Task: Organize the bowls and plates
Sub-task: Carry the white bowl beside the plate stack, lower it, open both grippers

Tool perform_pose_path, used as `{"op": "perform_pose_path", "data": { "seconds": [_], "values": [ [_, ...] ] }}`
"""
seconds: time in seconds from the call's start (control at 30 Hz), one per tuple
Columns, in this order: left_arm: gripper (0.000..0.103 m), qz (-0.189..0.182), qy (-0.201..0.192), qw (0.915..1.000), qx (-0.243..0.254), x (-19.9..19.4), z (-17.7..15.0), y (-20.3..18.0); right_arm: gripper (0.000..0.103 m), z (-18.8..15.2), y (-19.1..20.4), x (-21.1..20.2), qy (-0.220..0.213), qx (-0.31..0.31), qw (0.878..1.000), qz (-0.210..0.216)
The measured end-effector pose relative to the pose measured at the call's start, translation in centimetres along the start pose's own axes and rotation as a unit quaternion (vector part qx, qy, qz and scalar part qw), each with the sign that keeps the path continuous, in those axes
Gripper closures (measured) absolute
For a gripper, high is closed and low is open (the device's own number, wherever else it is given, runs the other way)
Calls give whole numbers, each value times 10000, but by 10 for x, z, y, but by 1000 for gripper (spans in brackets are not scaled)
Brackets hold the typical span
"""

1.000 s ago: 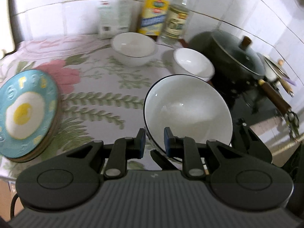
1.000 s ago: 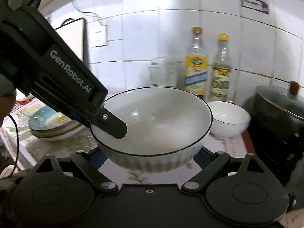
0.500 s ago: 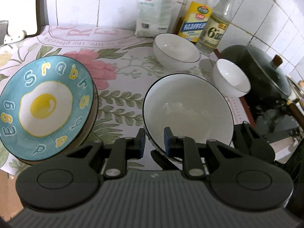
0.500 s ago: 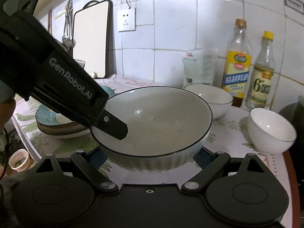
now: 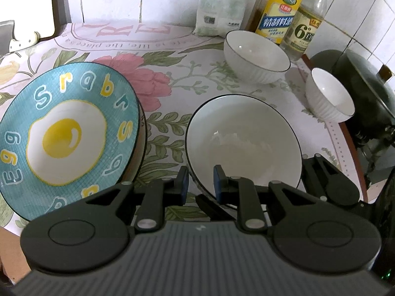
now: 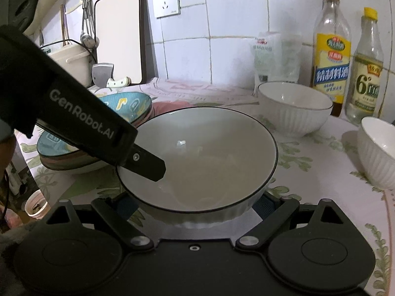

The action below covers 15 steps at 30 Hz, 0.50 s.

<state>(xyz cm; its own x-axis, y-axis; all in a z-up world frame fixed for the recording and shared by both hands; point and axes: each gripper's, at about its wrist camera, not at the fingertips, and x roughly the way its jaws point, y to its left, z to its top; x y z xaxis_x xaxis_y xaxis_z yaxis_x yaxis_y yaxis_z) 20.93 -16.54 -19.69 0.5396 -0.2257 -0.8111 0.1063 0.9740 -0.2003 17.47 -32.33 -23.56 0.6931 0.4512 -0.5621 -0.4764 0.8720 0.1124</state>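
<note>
On the desk (image 5: 172, 56), with its flowery cloth, the big white bowl (image 5: 243, 143) with a thin black rim sits right in the middle. It has nothing in it. The left gripper (image 5: 199, 183) pinches the near rim of this bowl, one finger inside and one outside, closed almost all the way. The right gripper (image 6: 195, 203) is spread wide, with one finger on each side of the same bowl's bottom part; I cannot tell if the fingers press on it.

To the left of the big bowl is a blue plate (image 5: 66, 128) with a fried egg picture and letters on it. It lies on top of a small stack of other plates (image 6: 71, 164). Nothing is on it.

Farther back is a second white bowl (image 5: 256, 58), and to the right a smaller white bowl (image 5: 329, 97). Both hold nothing.

By the tiled wall stand a bottle with a yellow label (image 5: 277, 12), a clear bottle with a yellow cap (image 5: 306, 24) and a white bag (image 5: 217, 5). A dark pot with a lid (image 5: 365, 88) is at the far right. At the left a white cutting board (image 6: 118, 32) leans on the wall.
</note>
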Motion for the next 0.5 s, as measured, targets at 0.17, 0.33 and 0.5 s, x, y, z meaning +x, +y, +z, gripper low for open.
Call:
{"op": "perform_pose_path", "data": {
  "seconds": [0.17,0.33,0.5],
  "values": [
    [83,7,18,10000,-64,2,-3,3,7,-3,0,5,22,4,10000,-26],
    [74,-4,88,9999,-77,-3,-3,-2,4,-2,2,6,81,134,9998,-86],
    [62,-61,94,9999,-62,-16,-6,-7,4,-9,5,-12,135,262,9990,-343]
  ]
}}
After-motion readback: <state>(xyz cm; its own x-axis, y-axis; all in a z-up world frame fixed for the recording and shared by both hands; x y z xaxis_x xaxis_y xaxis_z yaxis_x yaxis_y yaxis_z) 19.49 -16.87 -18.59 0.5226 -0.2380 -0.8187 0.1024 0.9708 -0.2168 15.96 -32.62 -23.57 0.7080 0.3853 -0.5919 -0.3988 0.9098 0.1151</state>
